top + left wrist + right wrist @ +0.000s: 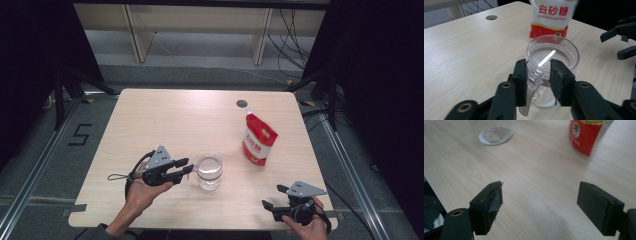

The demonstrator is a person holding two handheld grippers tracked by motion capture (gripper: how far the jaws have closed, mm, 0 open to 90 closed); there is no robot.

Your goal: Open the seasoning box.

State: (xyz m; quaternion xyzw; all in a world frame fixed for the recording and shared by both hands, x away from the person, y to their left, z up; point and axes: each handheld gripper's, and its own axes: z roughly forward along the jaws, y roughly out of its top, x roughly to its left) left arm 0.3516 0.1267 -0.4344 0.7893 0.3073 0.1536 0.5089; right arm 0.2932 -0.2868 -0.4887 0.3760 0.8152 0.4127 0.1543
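A clear glass mug [209, 171] with a little white matter at its bottom stands near the table's front middle. My left gripper [189, 166] reaches it from the left. In the left gripper view its jaws [538, 72] straddle the mug's handle [535, 75]. The left pad touches the handle, and a narrow gap remains at the right pad. A red and white sugar pouch [259, 140] stands upright behind and right of the mug [574, 53]. My right gripper [274, 196] rests open at the front right corner with nothing between its pads [540, 205].
The light wooden table [160, 120] has a round cable hole [242, 103] at the back. Shelving and cables stand on the floor beyond the far edge. The right gripper view shows the mug's base [495, 135] and the pouch [585, 137] farther off.
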